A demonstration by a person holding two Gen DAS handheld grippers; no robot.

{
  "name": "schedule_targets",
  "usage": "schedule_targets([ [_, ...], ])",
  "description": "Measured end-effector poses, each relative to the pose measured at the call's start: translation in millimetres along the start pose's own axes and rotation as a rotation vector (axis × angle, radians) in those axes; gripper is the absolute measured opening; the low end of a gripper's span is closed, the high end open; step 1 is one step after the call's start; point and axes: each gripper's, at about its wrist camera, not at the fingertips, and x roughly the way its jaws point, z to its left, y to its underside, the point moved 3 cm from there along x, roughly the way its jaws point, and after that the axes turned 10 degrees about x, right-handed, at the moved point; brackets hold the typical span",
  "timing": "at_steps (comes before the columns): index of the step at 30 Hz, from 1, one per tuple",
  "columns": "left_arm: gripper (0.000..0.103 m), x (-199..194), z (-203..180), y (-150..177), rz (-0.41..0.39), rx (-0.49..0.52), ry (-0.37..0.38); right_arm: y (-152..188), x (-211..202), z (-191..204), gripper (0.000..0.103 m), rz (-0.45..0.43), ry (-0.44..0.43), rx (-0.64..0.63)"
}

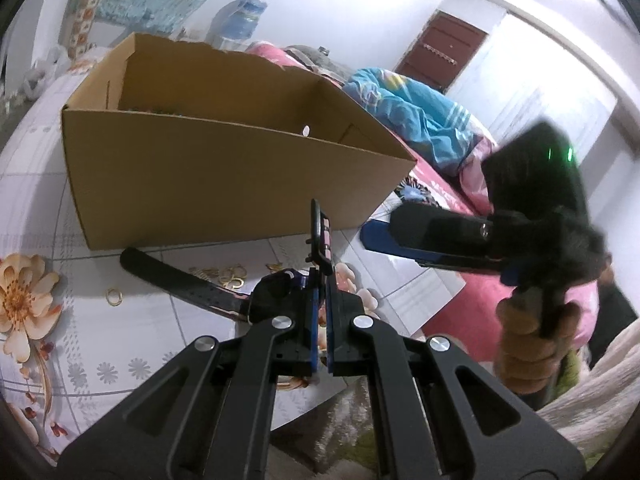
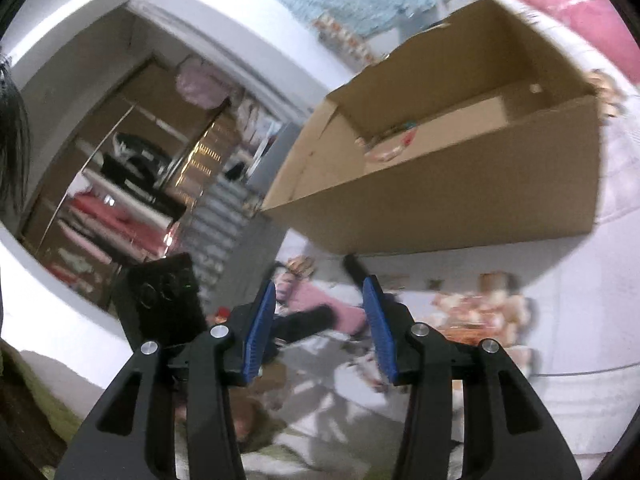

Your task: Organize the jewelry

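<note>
My left gripper (image 1: 322, 280) is shut on a black wristwatch (image 1: 180, 280). One strap end with its buckle (image 1: 319, 232) sticks up between the pads, and the other strap trails across the flowered tablecloth. Gold rings (image 1: 230, 274) lie beside the strap, with a single one (image 1: 114, 297) further left. My right gripper (image 2: 320, 320) is open with nothing between its blue pads (image 2: 260, 332). It hovers at the right (image 1: 384, 226), held by a hand (image 1: 532, 340). An open cardboard box (image 1: 208, 168) stands behind the watch, and small pieces lie on its floor (image 2: 388, 148).
The tablecloth's corner (image 1: 432, 304) ends just right of the watch, over pink bedding. A blue blanket (image 1: 420, 120) lies behind the box. A brown door (image 1: 440, 52) is in the back wall, and shelves with clothes (image 2: 120, 200) stand to the left.
</note>
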Motion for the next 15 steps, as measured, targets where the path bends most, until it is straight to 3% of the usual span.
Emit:
schedule_targets([
  [7,0.002,6.6,-12.8,2.7,-0.021,0.081,-0.058,2.9,9.0,19.5,0.045,0.059,0.152,-0.029],
  [10,0.002,10.6,-21.0,5.1,-0.032,0.134,-0.093,3.9,13.5,19.9,0.045,0.067,0.247,-0.03],
  [15,0.002,17.8,-37.0,10.5,-0.045,0.231,-0.156,4.2,12.7,5.1,0.045,0.063,0.327,0.032],
])
